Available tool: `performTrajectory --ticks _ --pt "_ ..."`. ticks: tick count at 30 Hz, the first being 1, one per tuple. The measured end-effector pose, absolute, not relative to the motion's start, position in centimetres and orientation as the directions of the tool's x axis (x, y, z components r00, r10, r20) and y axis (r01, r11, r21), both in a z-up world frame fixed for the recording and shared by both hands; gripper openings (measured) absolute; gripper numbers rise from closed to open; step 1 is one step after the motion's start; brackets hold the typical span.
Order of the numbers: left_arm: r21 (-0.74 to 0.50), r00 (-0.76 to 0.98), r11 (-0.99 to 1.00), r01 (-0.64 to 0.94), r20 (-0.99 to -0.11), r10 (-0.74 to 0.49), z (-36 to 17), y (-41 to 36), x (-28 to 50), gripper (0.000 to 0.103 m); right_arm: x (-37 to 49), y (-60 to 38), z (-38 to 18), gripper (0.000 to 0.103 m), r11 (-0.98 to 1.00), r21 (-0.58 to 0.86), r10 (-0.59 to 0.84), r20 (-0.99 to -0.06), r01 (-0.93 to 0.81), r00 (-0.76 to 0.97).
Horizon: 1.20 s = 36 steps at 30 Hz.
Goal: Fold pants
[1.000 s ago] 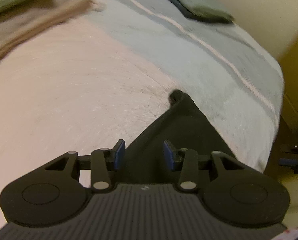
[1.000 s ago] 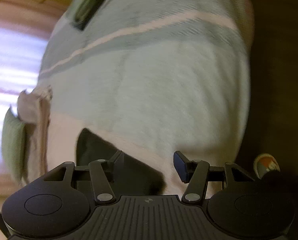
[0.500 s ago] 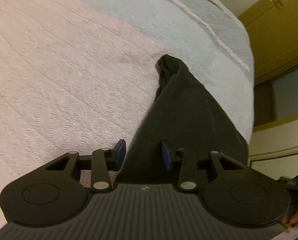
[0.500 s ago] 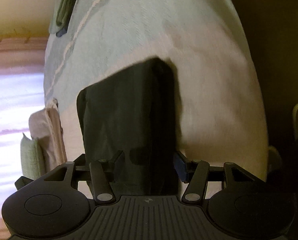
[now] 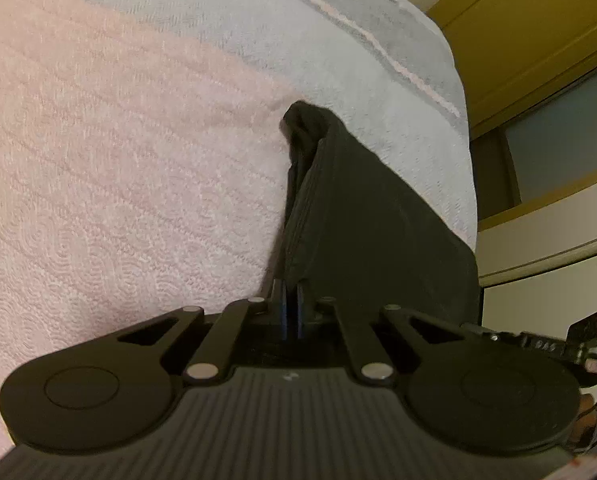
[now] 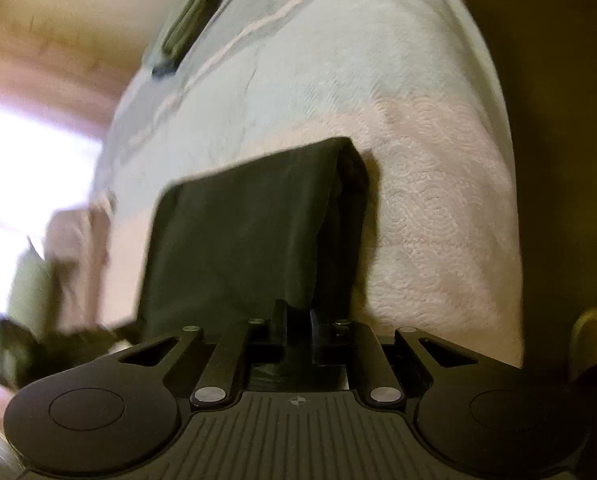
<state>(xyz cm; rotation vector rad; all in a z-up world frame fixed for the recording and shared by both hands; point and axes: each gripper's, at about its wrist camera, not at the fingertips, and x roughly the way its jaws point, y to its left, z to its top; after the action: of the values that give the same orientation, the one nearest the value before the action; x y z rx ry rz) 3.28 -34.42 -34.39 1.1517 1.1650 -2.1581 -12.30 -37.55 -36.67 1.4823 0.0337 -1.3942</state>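
Dark folded pants (image 5: 358,208) lie on the bed, a thick fold at their far end. My left gripper (image 5: 292,308) is shut, its blue pads pinching the near left edge of the pants. In the right wrist view the pants (image 6: 250,232) are a dark rectangle with a doubled fold along the right side. My right gripper (image 6: 298,320) has its jaws closing, and the near edge of the pants is pinched between its fingers by that fold.
The pants rest on a pink textured cover (image 5: 118,160) beside a pale blue striped blanket (image 5: 298,40). A folded green cloth (image 6: 190,28) lies at the far end of the bed. Stacked folded laundry (image 6: 70,248) sits left. A wardrobe door (image 5: 518,20) stands beyond the bed's edge.
Both grippers have gone from open to closed on the near edge of the pants. The left one dipped toward the bed. The right one swung across until the pants lay in front of it.
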Motion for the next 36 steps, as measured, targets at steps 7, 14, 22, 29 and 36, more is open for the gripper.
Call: performTrajectory --ticks 7,14,22,29,36 --pt "-0.403 -0.509 -0.592 0.698 -0.861 -0.015 -32.5 -33.2 2.8 0.011 -13.5 -37.3 -36.3 0.018 -0.527 0.669 -0.575 -0.735 0.524 0.360" --pt "-0.487 -0.539 -0.477 0.732 -0.842 0.032 -33.7 -31.9 4.3 0.029 -13.3 -36.4 -36.5 0.033 -0.549 0.705 -0.585 -0.707 0.448 0.397" --pt "-0.400 -0.521 -0.554 0.730 -0.851 -0.072 -32.7 -30.6 4.6 0.005 -10.7 -35.5 -36.2 0.009 -0.445 0.651 -0.559 -0.738 0.615 0.377" --pt "-0.458 -0.544 -0.468 0.756 -0.837 -0.058 -33.8 -31.3 5.3 0.015 -11.9 -36.0 -35.8 0.020 -0.454 0.651 -0.517 -0.749 0.609 0.415" --pt "-0.418 -0.554 -0.504 0.755 -0.818 -0.152 -30.7 -35.6 2.9 0.036 -18.2 -37.2 -34.6 0.027 -0.558 0.668 -0.647 -0.721 0.492 0.246"
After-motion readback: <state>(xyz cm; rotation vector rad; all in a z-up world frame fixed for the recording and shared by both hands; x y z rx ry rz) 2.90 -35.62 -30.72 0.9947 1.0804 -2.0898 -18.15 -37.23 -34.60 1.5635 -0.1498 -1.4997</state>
